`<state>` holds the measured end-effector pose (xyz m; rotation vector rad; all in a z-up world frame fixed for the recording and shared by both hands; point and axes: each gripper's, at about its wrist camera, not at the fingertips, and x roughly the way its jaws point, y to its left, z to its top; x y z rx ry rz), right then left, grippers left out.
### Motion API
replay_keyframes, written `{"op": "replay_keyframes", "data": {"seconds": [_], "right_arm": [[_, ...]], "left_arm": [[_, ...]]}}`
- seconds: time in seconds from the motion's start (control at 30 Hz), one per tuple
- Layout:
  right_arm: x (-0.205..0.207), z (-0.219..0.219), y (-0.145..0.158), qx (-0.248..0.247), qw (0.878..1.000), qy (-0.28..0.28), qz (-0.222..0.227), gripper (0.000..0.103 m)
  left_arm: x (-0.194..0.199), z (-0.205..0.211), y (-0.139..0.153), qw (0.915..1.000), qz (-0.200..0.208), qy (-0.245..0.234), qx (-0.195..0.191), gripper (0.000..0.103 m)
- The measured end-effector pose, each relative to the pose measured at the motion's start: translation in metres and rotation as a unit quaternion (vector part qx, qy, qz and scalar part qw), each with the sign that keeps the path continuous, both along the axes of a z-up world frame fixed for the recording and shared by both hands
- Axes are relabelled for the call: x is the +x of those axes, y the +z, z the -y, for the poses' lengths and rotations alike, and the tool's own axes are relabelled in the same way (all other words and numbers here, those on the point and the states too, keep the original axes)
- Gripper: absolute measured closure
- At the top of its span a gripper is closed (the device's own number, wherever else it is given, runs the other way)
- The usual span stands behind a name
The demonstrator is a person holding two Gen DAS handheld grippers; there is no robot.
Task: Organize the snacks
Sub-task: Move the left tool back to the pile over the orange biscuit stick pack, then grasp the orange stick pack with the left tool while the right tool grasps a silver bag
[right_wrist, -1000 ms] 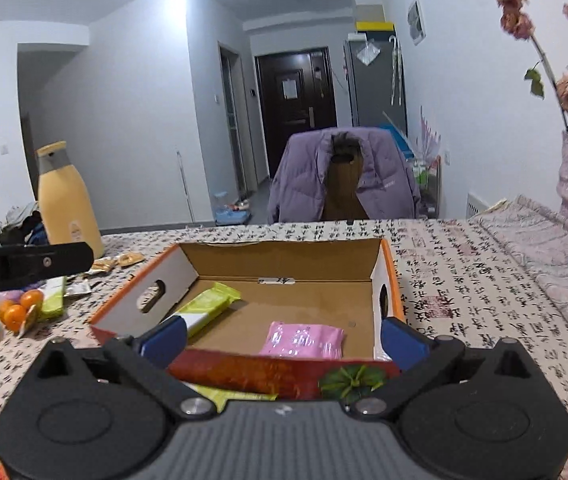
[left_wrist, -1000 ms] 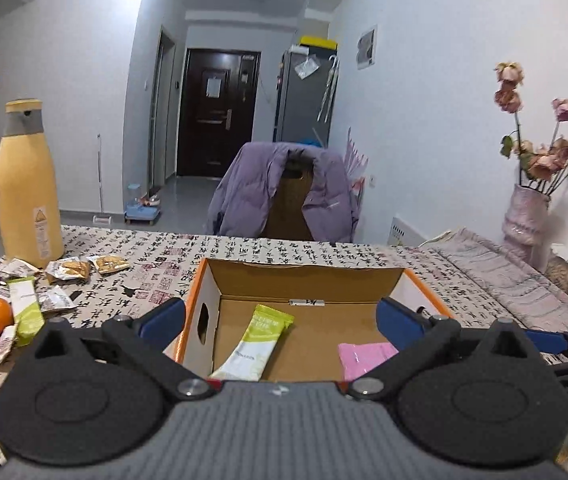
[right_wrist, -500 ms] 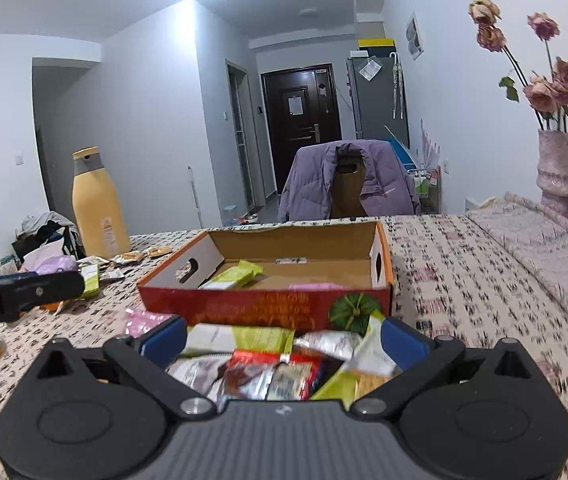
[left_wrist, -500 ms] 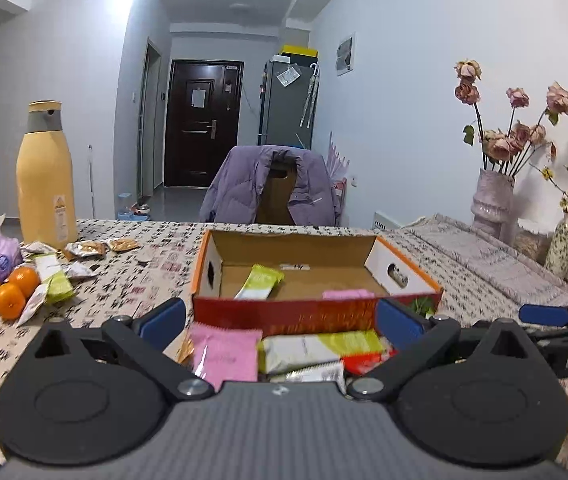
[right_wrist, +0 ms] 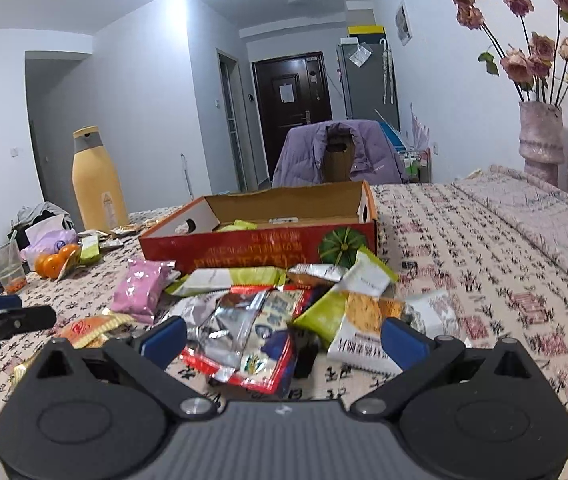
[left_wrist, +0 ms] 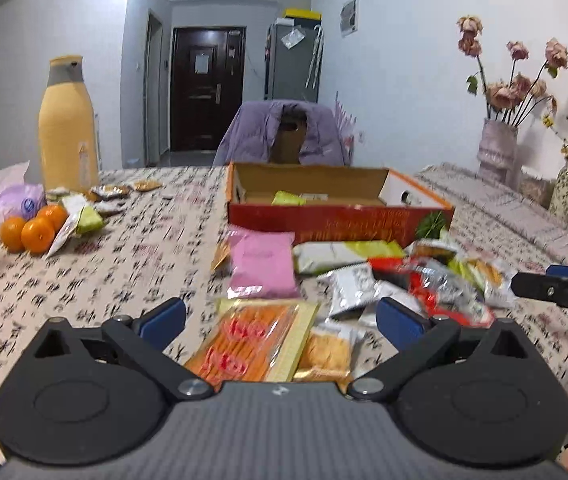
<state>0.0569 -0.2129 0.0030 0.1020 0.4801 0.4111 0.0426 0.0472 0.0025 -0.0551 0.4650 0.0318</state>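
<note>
A red and orange cardboard box (left_wrist: 336, 222) (right_wrist: 268, 246) stands open on the table, a green snack packet (left_wrist: 287, 199) inside. A heap of snack packets lies in front of it: a pink packet (left_wrist: 262, 262) (right_wrist: 140, 288), an orange packet (left_wrist: 250, 340), a red and silver packet (right_wrist: 252, 332), a white cracker packet (right_wrist: 364, 332). My left gripper (left_wrist: 280, 316) is open above the orange packet, empty. My right gripper (right_wrist: 282, 340) is open above the red and silver packet, empty.
A tall yellow bottle (left_wrist: 67, 128) stands at the back left. Oranges (left_wrist: 30, 230), more packets (left_wrist: 84, 216) and a plastic cup (right_wrist: 6, 268) lie at the left. Vases with dried flowers (left_wrist: 498, 152) stand on the right. A chair with a purple jacket (left_wrist: 284, 134) is behind the table.
Both grippers have pulled back from the box toward the near edge of the table. The snack heap in front of the box has come into view.
</note>
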Motion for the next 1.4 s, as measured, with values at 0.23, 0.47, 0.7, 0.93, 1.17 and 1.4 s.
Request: {"op": "replay_keyframes", "data": {"seconds": [0.23,0.47,0.7,0.93,1.17,1.4], "right_arm": [[-0.005,-0.012,-0.004,-0.009,1.0,0.0,-0.007,0.0],[-0.009,-0.018,-0.005,-0.019,1.0,-0.004,-0.01,0.0],[-0.007,-0.018,-0.008,-0.022,1.0,-0.013,-0.018,0.0],[-0.007,-0.021,-0.009,-0.025,0.999,-0.01,-0.021,0.0],[-0.008,-0.022,-0.01,-0.024,0.999,-0.009,-0.021,0.0],[-0.01,-0.019,-0.01,-0.022,0.999,-0.015,-0.02,0.0]], "left_arm": [[0.0,-0.015,-0.007,0.9996,-0.026,-0.001,-0.006,0.0],[0.023,-0.038,-0.023,0.9953,-0.094,-0.004,-0.021,0.0],[0.037,-0.051,-0.042,0.9886,-0.138,-0.017,-0.058,0.003],[0.03,-0.054,-0.044,0.9899,-0.125,-0.015,-0.066,0.031],[0.025,-0.048,-0.039,0.992,-0.113,-0.012,-0.055,0.056],[0.018,-0.036,-0.026,0.9963,-0.082,-0.004,-0.024,0.065]]}}
